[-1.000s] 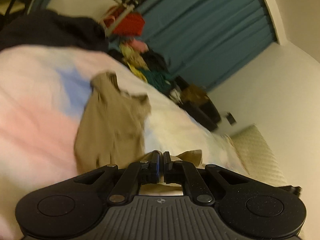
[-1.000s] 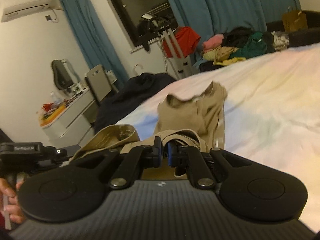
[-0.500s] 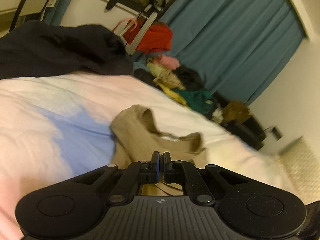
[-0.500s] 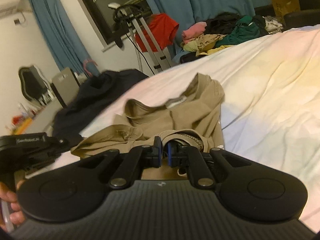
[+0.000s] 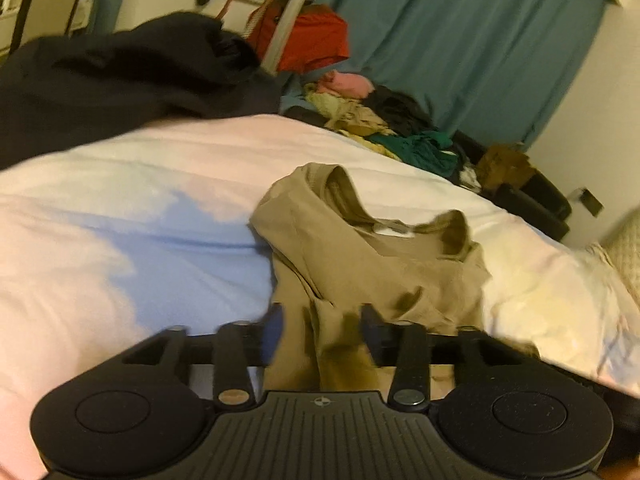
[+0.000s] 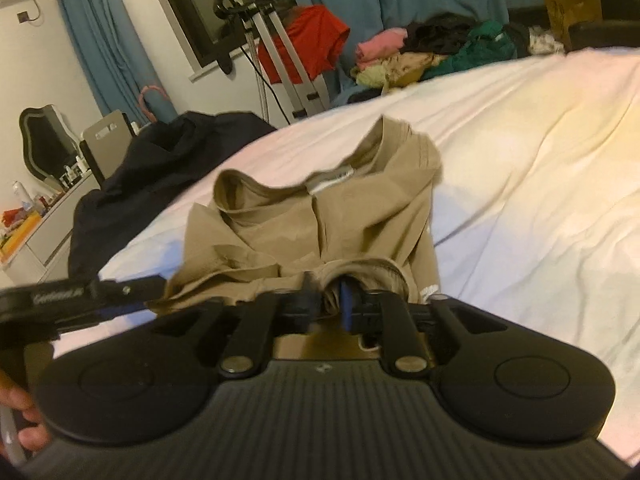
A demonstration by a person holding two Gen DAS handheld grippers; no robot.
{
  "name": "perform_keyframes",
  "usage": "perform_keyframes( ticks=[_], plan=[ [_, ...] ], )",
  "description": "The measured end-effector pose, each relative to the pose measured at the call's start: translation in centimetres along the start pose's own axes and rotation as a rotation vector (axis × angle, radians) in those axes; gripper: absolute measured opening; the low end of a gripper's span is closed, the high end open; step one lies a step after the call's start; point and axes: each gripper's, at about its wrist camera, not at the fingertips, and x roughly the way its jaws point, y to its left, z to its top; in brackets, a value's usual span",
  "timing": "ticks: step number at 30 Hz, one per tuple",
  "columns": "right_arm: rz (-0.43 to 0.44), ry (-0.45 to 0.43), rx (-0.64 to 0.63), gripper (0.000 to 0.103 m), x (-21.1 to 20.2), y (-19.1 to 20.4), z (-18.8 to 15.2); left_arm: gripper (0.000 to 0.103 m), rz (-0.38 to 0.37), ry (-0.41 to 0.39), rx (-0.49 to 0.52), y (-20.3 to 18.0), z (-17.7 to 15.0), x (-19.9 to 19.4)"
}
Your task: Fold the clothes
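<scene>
**Layout: shirt on bed, clutter behind**

Shirt [image 5: 372,264] lies on bed [image 5: 132,248], collar end far, hem end near the cams. Left gripper [image 5: 322,322] at near edge of shirt, jaws opening, cloth between them. Right gripper [image 6: 330,300] also at near edge, jaws opening w/ a fold between; in right-wrist view left gripper sits to its left. Dark garment [image 6: 160,168] heaped on bed's far-left edge. Behind bed: clothes pile [image 6: 440,48] along curtain [image 5: 460,40], rack w/ hanging garment [image 6: 308,40] left of pile. Bag [image 6: 572,4] right of pile. Chair [image 6: 106,140] and desk [image 6: 44,232] far left, beyond dark garment.
</scene>
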Motion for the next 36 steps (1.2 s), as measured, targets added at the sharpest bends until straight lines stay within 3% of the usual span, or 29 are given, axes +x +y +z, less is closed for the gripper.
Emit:
perform_keyframes(
  ticks=[1, 2, 9, 16, 23, 28, 32, 36],
  plan=[
    [0.014, -0.025, 0.002, 0.075, -1.0, 0.2, 0.0, 0.057, -0.011, 0.006, 0.014, -0.1, -0.2, -0.9],
    [0.027, -0.05, 0.004, 0.093, -2.0, 0.3, 0.0, 0.06, -0.018, 0.012, 0.026, -0.3, -0.5, -1.7],
    [0.027, -0.082, -0.005, 0.093, -9.4, 1.4, -1.4, 0.062, -0.041, 0.09, 0.06, -1.3, -4.4, -5.8],
    [-0.05, -0.069, 0.004, 0.093, -15.1, 1.2, -4.9, 0.056, -0.08, 0.147, 0.04, -1.9, -7.6, -5.2],
    [-0.13, -0.041, -0.031, 0.093, -14.7, 0.7, -7.3, 0.004, -0.047, 0.164, -0.002, -1.3, -8.5, -4.6],
    [-0.132, -0.036, -0.018, 0.093, -13.7, 0.3, -7.3, 0.004, -0.082, 0.13, -0.053, -0.7, -7.7, -6.5],
    [-0.137, -0.029, -0.019, 0.093, -13.1, 0.0, -7.5, 0.004, -0.016, 0.098, -0.013, -1.1, -7.5, -6.8],
    [-0.141, -0.025, -0.015, 0.093, -12.6, -0.1, -7.6, 0.009, 0.039, 0.15, 0.003, -0.7, -8.9, -4.6]
  ],
)
